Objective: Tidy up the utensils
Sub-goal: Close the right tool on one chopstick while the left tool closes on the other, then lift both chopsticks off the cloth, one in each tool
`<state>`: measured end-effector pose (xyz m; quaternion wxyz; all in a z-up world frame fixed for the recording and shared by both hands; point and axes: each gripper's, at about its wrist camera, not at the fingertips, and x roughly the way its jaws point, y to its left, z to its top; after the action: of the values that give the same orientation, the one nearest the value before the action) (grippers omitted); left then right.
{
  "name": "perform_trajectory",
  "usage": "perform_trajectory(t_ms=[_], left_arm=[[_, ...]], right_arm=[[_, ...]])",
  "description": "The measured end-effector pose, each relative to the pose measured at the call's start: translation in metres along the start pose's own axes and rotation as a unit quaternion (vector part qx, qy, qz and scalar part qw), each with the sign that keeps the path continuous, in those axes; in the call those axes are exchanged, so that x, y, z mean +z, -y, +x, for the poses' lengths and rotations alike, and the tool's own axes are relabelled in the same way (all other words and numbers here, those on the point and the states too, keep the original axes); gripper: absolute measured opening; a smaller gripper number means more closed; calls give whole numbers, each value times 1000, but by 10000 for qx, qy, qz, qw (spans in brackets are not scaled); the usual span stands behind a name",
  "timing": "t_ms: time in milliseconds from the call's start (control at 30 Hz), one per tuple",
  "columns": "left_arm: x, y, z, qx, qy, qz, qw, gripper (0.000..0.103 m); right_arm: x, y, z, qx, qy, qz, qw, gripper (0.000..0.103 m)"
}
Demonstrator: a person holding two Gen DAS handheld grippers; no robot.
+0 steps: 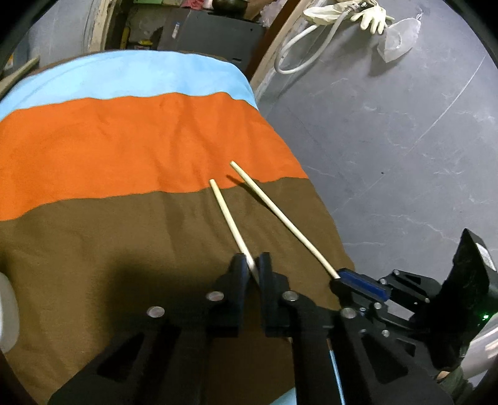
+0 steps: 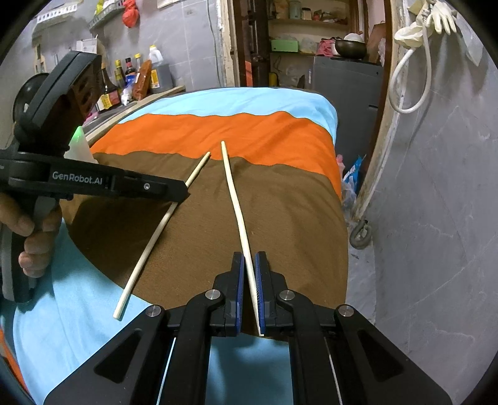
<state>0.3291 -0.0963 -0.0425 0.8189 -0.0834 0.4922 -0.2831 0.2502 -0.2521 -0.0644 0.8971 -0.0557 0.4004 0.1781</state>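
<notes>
Grippers close on one chopstick each above a striped cloth. The left gripper (image 1: 252,264) clamps its two black fingers (image 1: 238,271) on a pale wooden chopstick (image 1: 228,218), whose far tip reaches the edge of the orange band; in the right wrist view the same stick (image 2: 155,236) runs through the gripper at mid-length, its near end over the light-blue strip. The right gripper (image 2: 249,277) pinches the second chopstick (image 2: 236,205) between blue-padded fingers (image 2: 260,289) — gripped near its near end, the long shaft pointing away toward the orange stripe. The two sticks lie apart, spreading toward the camera in the right wrist view. The cloth (image 2: 280,218) shows brown, orange and light-blue bands — it covers a raised surface beside a grey marbled floor (image 1: 404,155). A pale rubber glove (image 1: 372,17) and white hose (image 1: 298,50) hang further back.
</notes>
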Motion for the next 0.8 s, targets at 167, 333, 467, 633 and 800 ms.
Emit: perform_trajectory(t_ms=[167, 333, 467, 633, 800], left_arm=[[-5, 0, -7, 70, 9, 131, 9999, 0], [-13, -13, -12, 104, -145, 71, 9998, 0], [-13, -19, -21, -350, 17, -160, 9993, 0], [-7, -4, -14, -477, -3, -68, 9988, 0], [2, 4, -2, -362, -73, -28, 9993, 1]], right_arm=[[-4, -2, -4, 139, -94, 19, 9999, 5], [-3, 4, -3, 361, -164, 174, 9991, 5], [2, 11, 1, 382, -172, 286, 9987, 5], [2, 13, 1, 403, -183, 325, 9985, 5], [1, 15, -1, 438, -172, 327, 9984, 6]])
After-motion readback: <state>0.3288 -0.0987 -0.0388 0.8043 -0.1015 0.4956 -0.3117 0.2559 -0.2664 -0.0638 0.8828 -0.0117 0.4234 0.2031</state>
